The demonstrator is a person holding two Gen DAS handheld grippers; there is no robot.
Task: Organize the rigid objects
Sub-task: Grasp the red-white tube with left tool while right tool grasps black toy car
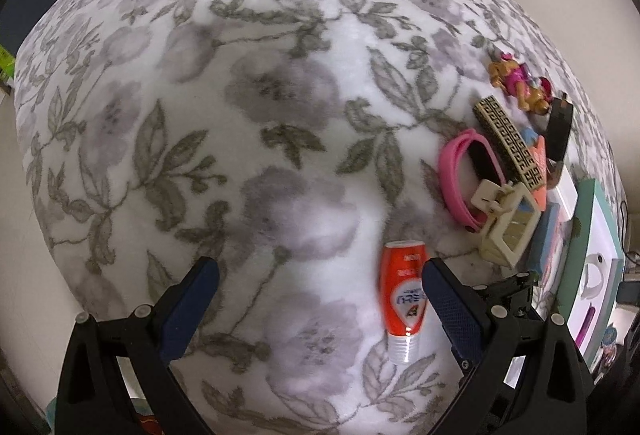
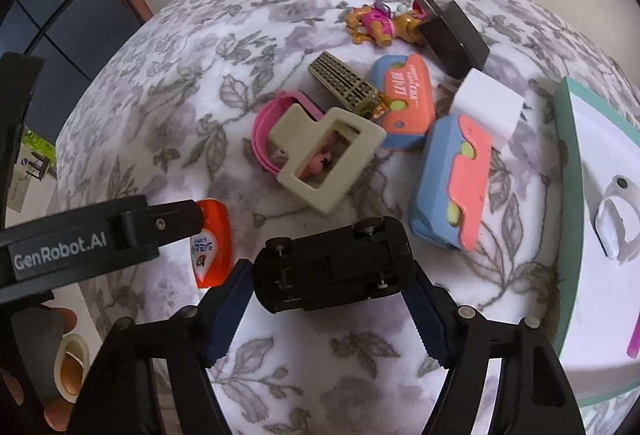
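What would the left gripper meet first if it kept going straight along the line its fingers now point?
Most likely the bare floral blanket: nothing lies between the open left gripper fingers. The orange tube sits just inside the right-hand finger, so it might be brushed; depth is unclear.

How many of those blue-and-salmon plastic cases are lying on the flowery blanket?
2. One blue-and-salmon case lies among the pile's middle, beside the cream hair claw; the other is nearer the teal-edged tray. Others may be hidden.
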